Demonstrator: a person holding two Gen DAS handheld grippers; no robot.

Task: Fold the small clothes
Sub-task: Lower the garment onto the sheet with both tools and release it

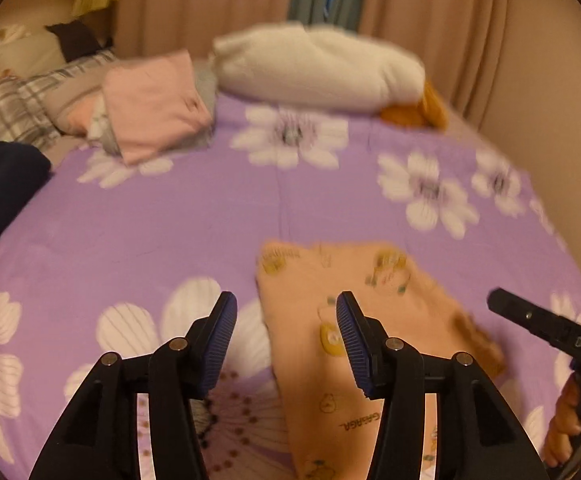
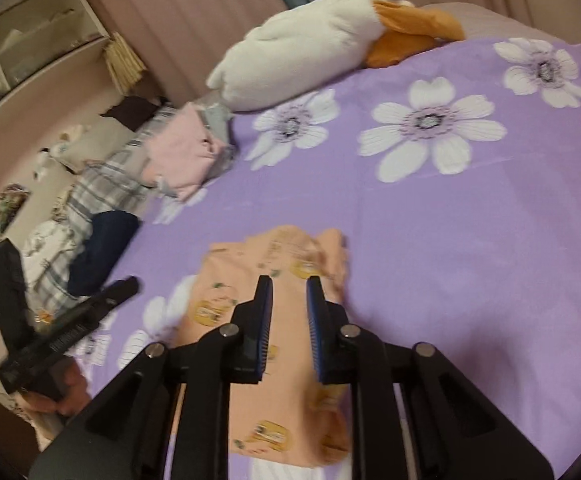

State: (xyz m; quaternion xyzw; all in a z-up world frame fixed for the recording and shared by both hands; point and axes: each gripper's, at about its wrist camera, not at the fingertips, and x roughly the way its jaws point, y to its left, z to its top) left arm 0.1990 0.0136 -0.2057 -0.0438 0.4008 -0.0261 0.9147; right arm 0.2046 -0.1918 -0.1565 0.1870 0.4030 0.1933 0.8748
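Note:
A small peach garment printed with cartoon figures lies flat on the purple flowered bedsheet. My left gripper hovers over the garment's left edge, open, with nothing between its blue pads. In the right wrist view the same garment lies under my right gripper. Its jaws stand a narrow gap apart, and no cloth is pinched between them. The right gripper's finger and the hand holding it show at the right edge of the left wrist view.
A folded pink and grey stack sits at the far left of the bed. A white plush duck lies along the curtain. A navy garment and plaid cloth lie at the left. A shelf stands beyond.

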